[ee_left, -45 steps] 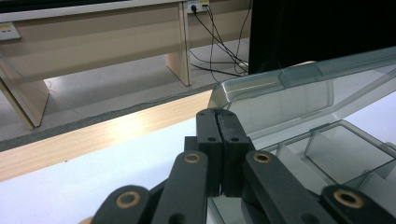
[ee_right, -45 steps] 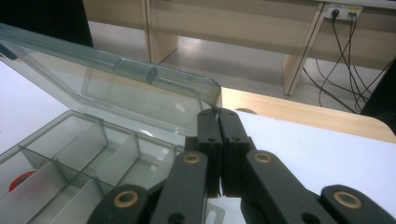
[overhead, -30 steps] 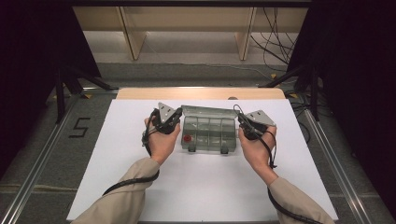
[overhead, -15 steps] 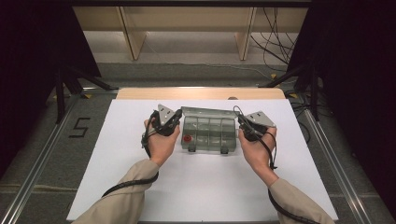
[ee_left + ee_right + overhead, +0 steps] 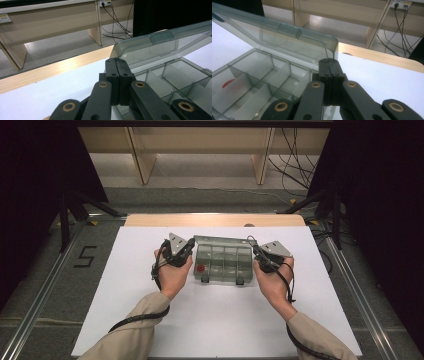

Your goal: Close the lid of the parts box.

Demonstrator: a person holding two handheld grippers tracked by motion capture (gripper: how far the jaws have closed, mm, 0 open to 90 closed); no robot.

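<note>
Compartment box (image 5: 222, 261) of clear grey plastic sits mid-sheet on the white table cover (image 5: 125, 315), long axis running left to right across the person's front, lid (image 5: 220, 240) raised and leaning toward the far edge. Left gripper (image 5: 188, 247) at the box's left end, right gripper (image 5: 254, 251) at its right end; each about equally near its own end. Jaws of both pressed fully together. From the left gripper view, closed tips (image 5: 116, 65) meet the lid's near corner (image 5: 117, 51); from the right gripper view, tips (image 5: 329, 65) sit just under the lid's corner edge (image 5: 332, 45). Cannot tell whether any lid rim is pinched or merely touched. Small red item (image 5: 200, 268) lies in a left front compartment; other compartments look empty. Judgement: lid being handled from both ends at once, so the next move hinges on both tips travelling together along the hinge arc.
</note>
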